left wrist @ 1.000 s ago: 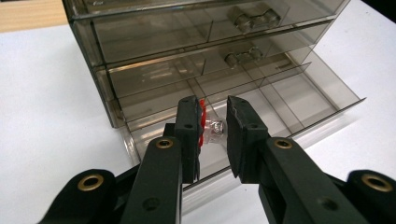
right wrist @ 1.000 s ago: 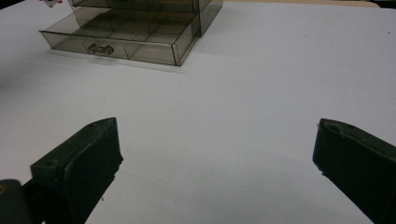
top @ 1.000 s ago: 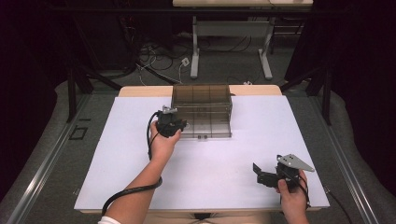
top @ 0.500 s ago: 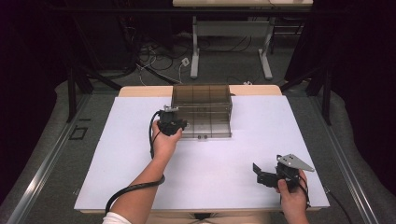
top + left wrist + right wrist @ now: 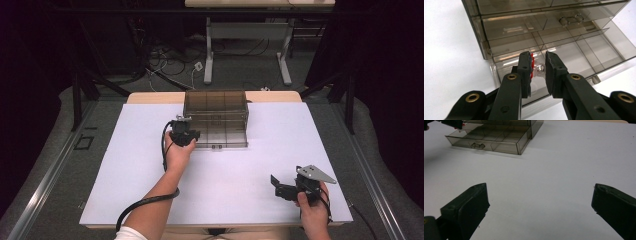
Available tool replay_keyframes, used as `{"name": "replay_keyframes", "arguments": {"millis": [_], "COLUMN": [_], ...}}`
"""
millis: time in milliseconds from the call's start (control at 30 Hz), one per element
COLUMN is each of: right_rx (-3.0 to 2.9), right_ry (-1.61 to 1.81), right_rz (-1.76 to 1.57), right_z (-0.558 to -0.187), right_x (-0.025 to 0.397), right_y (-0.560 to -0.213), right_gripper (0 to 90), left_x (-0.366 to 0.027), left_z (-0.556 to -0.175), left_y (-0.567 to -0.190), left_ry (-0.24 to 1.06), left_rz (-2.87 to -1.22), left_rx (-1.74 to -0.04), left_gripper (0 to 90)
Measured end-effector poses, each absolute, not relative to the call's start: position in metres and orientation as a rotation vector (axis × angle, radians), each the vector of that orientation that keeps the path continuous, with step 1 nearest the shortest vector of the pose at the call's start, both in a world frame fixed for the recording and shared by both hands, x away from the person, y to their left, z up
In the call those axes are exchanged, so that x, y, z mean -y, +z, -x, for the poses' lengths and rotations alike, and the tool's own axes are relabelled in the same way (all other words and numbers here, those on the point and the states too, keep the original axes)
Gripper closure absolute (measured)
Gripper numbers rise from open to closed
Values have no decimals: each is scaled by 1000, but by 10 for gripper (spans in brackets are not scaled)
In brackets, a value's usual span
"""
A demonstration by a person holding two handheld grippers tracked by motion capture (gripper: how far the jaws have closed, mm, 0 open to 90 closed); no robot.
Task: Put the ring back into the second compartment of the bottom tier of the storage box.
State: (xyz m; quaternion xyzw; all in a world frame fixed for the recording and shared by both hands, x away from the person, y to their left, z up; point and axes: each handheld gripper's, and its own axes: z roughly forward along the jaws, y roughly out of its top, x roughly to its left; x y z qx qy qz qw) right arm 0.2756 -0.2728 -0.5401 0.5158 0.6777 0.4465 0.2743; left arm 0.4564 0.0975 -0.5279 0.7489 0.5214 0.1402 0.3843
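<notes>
Left claw sits over the pulled-out bottom drawer of a smoky translucent plastic drawer cabinet, jaws nearly closed on a small clear piece with red trim; its long axis can't be judged. Drawer is rectangular, glossy, split by dividers, and extends toward the person. Right claw rests wide open and empty, low over the white matte surface, well apart from the cabinet.
</notes>
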Motion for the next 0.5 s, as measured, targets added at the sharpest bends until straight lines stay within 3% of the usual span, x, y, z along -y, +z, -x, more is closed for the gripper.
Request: {"name": "replay_keyframes", "arguments": {"millis": [500], "right_rx": [-1833], "right_ry": [1197], "right_rz": [-1383], "right_z": [-276], "right_x": [272], "right_y": [-540], "right_gripper": [6], "left_x": [-100], "left_z": [-458], "left_y": [-535], "left_ry": [345], "left_rz": [-1898], "left_rx": [-1359], "left_gripper": [751]}}
